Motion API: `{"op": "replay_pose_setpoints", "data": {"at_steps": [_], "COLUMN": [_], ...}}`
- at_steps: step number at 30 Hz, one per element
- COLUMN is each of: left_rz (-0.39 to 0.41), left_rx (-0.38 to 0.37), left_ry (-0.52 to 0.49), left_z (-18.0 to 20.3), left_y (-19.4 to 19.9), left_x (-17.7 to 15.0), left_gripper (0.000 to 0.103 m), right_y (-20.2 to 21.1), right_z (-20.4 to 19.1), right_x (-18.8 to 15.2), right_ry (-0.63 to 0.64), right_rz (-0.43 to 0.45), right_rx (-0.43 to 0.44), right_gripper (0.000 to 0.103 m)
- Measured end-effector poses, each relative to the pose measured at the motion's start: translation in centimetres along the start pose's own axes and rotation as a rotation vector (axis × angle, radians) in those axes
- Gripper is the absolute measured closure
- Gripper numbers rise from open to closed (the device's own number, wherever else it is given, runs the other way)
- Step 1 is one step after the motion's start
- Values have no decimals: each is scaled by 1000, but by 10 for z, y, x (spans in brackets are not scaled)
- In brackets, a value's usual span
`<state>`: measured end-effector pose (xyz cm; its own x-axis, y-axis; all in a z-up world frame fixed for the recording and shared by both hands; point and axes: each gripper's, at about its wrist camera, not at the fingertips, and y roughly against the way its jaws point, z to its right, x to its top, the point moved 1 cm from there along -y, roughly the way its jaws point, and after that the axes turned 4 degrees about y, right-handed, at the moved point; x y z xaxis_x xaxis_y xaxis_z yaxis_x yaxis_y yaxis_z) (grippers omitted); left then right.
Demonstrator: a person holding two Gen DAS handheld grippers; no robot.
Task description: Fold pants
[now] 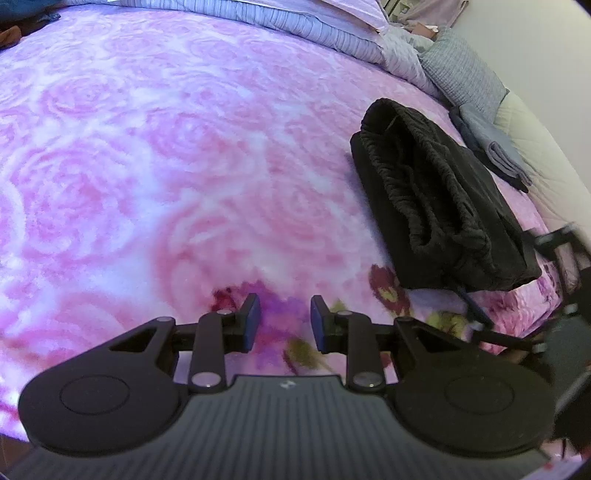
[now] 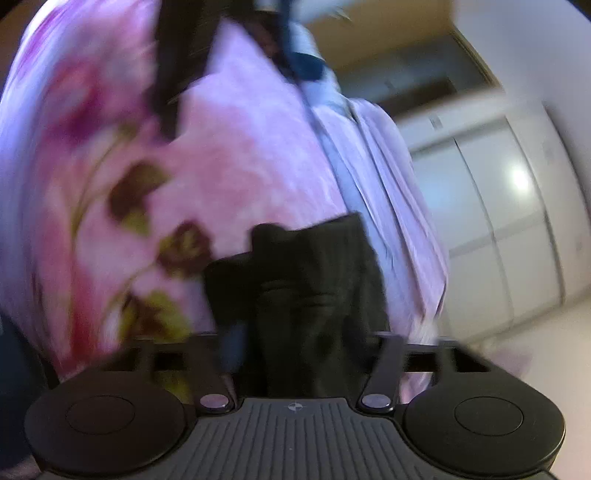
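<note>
On the bedspread [image 1: 147, 166], left tool [image 1: 285, 325] gapes empty.

A bed [image 1: 147, 166] filled most of the view, covered with a pink and white blanket [image 1: 184, 229] printed with large roses. Striped pale bedding [image 1: 280, 18] and a grey textured pillow [image 1: 461, 70] lay along its far edge, beside a plain white wall [image 1: 535, 74]. Elsewhere, blurred white closet doors [image 2: 491, 206] reflected a bright spot of light [image 2: 519, 179].
</note>
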<state>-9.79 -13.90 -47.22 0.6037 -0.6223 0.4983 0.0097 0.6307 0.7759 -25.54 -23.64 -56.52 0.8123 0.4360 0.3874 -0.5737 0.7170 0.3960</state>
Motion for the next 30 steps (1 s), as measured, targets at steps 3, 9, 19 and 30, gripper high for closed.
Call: {"op": "replay_pose_setpoints", "data": {"at_steps": [3,9,19,30], "left_rz": [12,57,-1,-55], "left_rx": [-11,-207,-313,-309], "left_ry": [-26,-77,-52,-10], "left_z": [12,56,97,88], "left_y": [6,25,-20,-29], "left_x": [3,20,44,44], "left_gripper": [80,80,79,80], "right_y": [26,39,27,33], "right_z": [31,112,137,128], "right_x": [-4,-110,-269,-296], "right_ry": [-240,-1180,-2048,-2164], "right_rz": [0,-135,-187,-94], "right_rx": [28,70,50,121], "right_gripper": [27,57,70,70]}}
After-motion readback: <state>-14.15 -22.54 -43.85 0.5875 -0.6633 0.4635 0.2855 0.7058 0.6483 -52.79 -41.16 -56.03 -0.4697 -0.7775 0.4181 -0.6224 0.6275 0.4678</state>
